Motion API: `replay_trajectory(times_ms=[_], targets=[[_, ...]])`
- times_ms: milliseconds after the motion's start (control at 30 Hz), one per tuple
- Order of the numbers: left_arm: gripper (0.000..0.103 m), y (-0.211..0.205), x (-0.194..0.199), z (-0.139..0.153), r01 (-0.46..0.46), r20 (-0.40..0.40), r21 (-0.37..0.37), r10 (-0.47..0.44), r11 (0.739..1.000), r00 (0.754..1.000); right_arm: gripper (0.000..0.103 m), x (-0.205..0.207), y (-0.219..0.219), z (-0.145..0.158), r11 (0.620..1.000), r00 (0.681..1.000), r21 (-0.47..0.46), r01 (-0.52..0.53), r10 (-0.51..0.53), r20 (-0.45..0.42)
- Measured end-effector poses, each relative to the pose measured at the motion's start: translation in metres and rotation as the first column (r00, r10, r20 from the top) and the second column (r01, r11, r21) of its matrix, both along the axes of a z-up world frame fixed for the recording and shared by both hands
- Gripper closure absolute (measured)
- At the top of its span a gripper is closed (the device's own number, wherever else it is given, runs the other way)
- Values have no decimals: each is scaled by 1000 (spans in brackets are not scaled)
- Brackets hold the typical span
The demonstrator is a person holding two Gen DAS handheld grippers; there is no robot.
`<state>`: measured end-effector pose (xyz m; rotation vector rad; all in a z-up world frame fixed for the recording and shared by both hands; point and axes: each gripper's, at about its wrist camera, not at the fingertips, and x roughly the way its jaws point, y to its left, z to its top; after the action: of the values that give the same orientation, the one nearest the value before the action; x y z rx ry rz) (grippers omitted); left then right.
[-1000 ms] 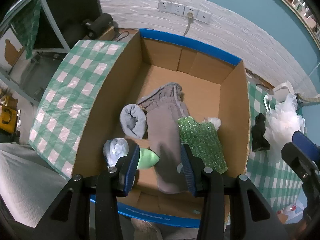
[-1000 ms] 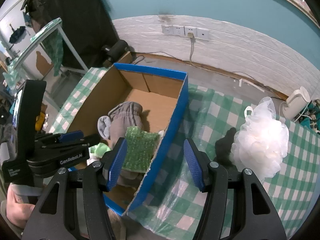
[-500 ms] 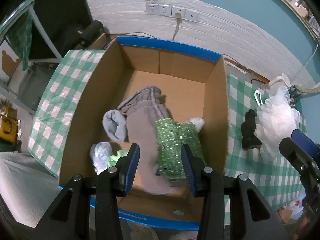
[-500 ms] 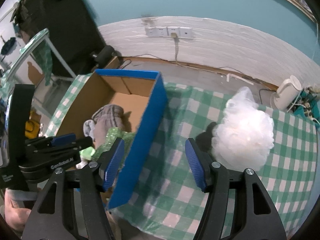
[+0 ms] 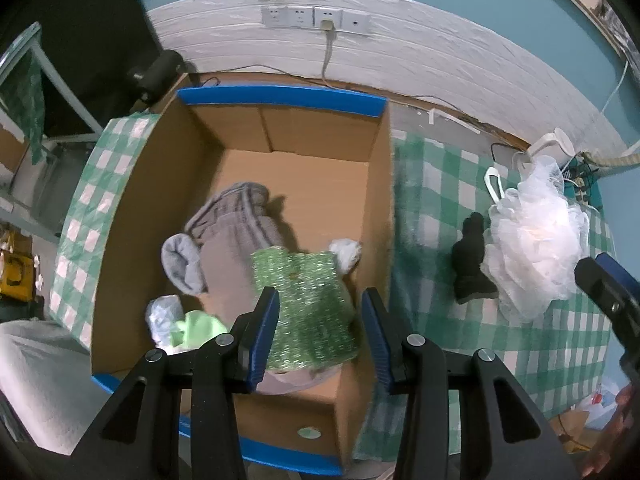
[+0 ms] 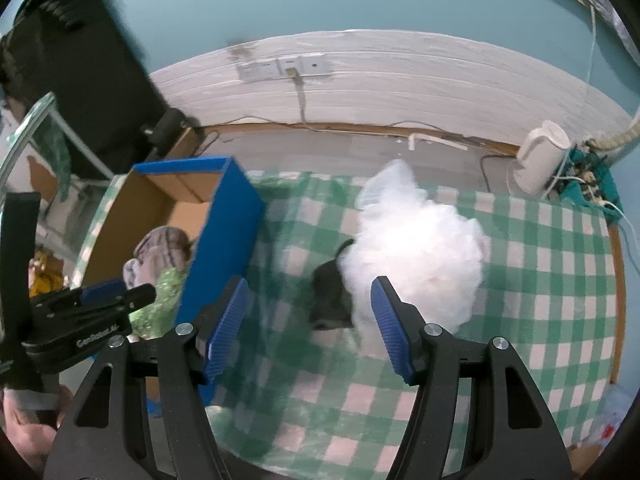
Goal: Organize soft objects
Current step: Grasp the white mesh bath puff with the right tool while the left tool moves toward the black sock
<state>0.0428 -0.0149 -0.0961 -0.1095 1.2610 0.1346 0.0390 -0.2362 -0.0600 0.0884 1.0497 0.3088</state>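
Left claw hangs over cardboard box, fingers spread, gripping nothing. Inside box: grey sock, grey cloth, green sparkly cloth on top. Right of box, on checkered desk: black sock touching white mesh pouf. Right claw above black sock, fingers wide apart, empty.

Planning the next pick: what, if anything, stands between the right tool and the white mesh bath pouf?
Nothing visible does. The right tool is open above the green checked tablecloth, and the white mesh bath pouf lies just ahead. A black soft object touches the pouf's left side, not in front.
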Motion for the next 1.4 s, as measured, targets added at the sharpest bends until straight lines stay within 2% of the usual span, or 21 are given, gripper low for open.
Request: replay_trajectory(times_ms=[233,467,733,900,1167,1267,1400], targets=[[60,-20,12,-10,28,-27,0,-28,1000,999,39,15,-25,-4,999,999,-9,50,-50,-18],[60,-35,26,-17,53,-45,9,-53,999,998,39,31,-33,-15,997,998,-51,53,-56,-42],[60,-56,43,-24,86,-52,28,-84,996,995,39,54,-39,-43,992,994,-119,46,-57,-91],[59,-66,56,-34,92,-70,72,-87,993,994,39,62,-39,-60,992,992,-123,39,-54,-118],[58,-66,60,-28,87,-63,82,-82,993,995,38,69,-34,-80,990,988,-140,25,-46,-147],[59,-65,62,-19,81,-38,64,-79,995,996,37,71,-31,-82,988,988,-150,18,-40,-149],[59,-68,63,-7,88,6,4,-88,996,996,34,70,-30,-92,981,986,-194,8,-40,-164]])
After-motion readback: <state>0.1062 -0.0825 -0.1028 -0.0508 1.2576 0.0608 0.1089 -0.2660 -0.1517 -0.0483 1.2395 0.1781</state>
